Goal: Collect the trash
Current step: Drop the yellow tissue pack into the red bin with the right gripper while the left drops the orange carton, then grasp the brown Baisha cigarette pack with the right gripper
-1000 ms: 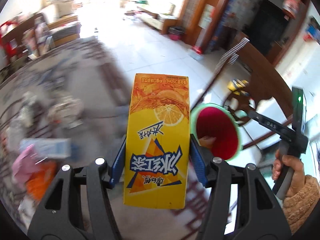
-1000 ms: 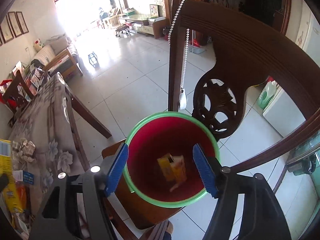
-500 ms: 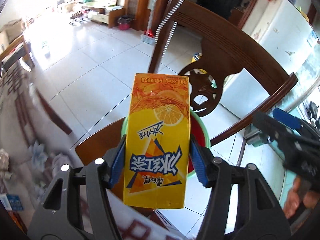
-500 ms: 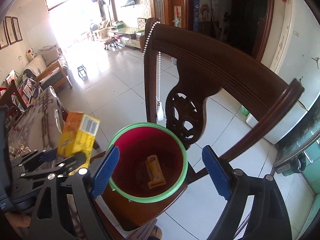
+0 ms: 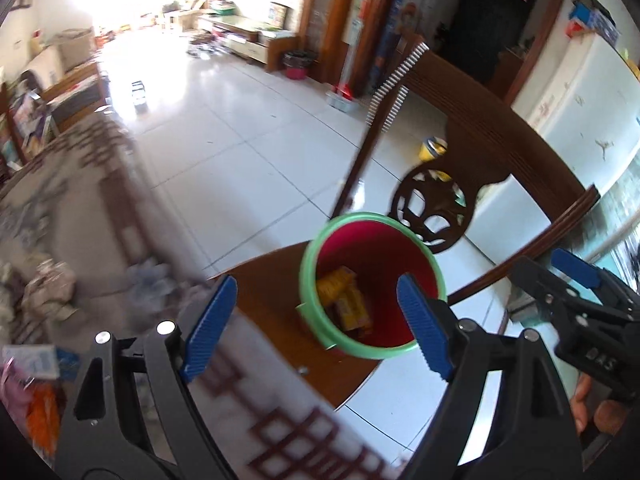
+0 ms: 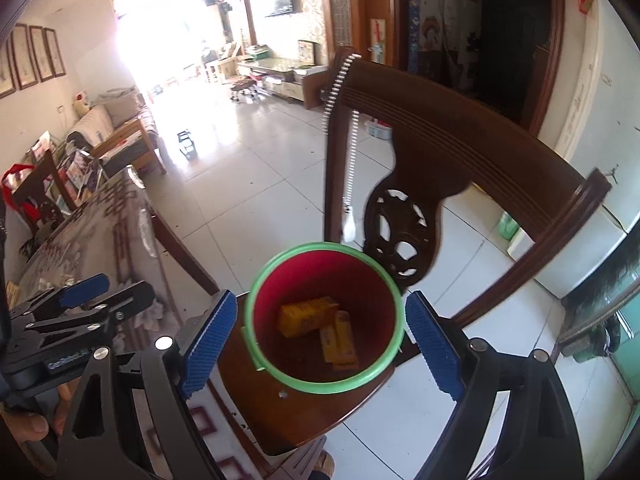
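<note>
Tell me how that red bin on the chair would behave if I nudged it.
The red bin looks like thin plastic holding only two drink cartons, so it is probably light and slides easily. It is tall and sits on the chair seat, so a shove might tip it off.

A dark wooden chair [image 6: 460, 160] with a carved round hole pattern in its back stands on a shiny white tile floor [image 6: 256, 184]. A string of white beads [image 6: 352, 152] hangs down from the top of the chair back. Next to the chair is the counter [image 6: 80, 248] with a flowery cloth on it, and far back by the wall there is a wooden sofa [image 6: 116, 132] and a low TV stand [image 6: 276, 72].
</note>
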`<state>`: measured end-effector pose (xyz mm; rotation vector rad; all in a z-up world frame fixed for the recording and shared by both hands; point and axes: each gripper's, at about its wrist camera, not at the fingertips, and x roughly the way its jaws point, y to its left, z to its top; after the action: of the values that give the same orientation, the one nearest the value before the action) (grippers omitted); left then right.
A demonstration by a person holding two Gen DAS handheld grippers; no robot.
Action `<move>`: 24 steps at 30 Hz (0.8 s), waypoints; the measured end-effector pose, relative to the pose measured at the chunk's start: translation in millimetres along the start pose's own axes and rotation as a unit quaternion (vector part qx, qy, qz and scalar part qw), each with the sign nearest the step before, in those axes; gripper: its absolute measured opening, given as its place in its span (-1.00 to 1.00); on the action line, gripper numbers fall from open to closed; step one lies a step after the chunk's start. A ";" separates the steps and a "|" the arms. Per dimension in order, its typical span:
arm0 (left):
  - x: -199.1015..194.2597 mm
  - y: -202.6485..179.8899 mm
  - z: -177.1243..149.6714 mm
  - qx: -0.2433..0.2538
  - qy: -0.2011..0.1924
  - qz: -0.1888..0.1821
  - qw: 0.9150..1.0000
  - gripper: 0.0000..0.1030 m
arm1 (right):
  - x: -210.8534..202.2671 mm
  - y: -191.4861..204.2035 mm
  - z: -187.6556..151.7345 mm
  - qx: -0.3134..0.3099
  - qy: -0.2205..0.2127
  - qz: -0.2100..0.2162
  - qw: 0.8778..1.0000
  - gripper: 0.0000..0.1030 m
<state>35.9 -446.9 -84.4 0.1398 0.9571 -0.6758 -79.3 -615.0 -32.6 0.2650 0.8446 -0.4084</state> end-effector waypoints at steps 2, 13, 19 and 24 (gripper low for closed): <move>-17.3 12.6 -5.2 -0.012 -0.010 0.013 1.000 0.62 | -2.2 16.6 -0.3 -0.013 -0.001 0.013 1.000 0.64; -121.5 119.0 -74.6 -0.082 -0.040 0.097 0.991 0.63 | -19.2 138.5 -25.3 -0.102 -0.004 0.088 0.991 0.72; -158.1 194.3 -130.7 -0.153 -0.026 0.148 0.977 0.63 | -19.0 213.1 -58.7 -0.156 0.031 0.132 0.978 0.73; -196.0 262.9 -179.8 -0.223 -0.016 0.191 0.956 0.63 | -12.0 283.3 -103.3 -0.218 0.095 0.180 0.954 0.77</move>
<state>-12.9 -76.2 -81.0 -0.0856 0.9935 -0.0976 -27.8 -320.1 -70.7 0.0436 1.0286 0.1513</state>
